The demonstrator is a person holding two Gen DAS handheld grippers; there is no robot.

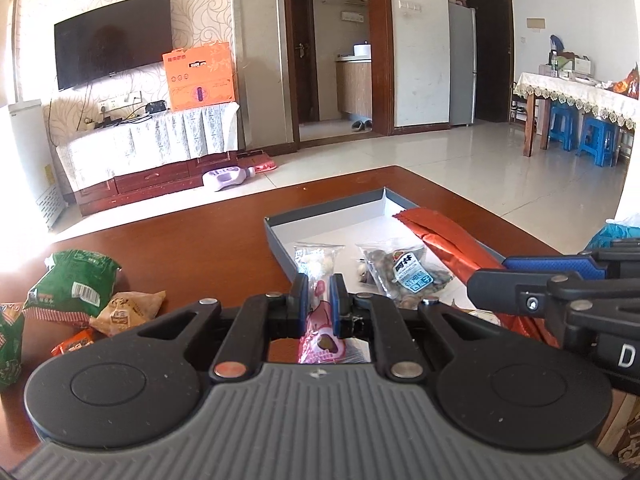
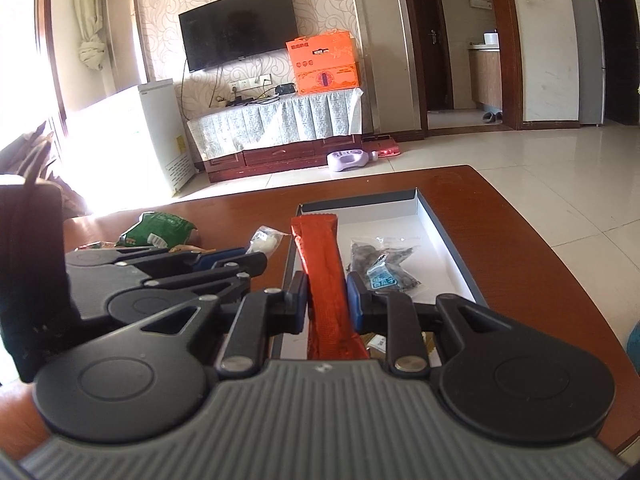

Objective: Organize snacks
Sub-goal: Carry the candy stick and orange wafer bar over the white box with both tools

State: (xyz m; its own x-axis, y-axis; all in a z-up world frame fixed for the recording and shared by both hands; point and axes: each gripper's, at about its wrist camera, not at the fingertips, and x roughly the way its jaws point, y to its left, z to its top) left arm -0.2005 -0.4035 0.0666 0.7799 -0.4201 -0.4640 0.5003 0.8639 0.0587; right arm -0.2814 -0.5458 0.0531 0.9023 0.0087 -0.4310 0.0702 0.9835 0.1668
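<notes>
A shallow grey box (image 1: 332,209) with a white floor stands on the brown table (image 1: 192,240). My left gripper (image 1: 319,287) is shut on a clear and pink snack packet (image 1: 318,276), held over the box's near left corner. My right gripper (image 2: 328,292) is shut on a long red snack packet (image 2: 326,264), also in the left wrist view (image 1: 444,236), reaching over the box (image 2: 444,220). A clear bag of brown nuts with a blue label (image 1: 404,270) lies in the box, also in the right wrist view (image 2: 382,266).
Loose snacks lie at the table's left: a green bag (image 1: 72,280), a tan packet (image 1: 128,308), an orange packet (image 1: 72,346). A blue bag (image 1: 616,232) sits at the right edge. The table's far edge borders a tiled floor.
</notes>
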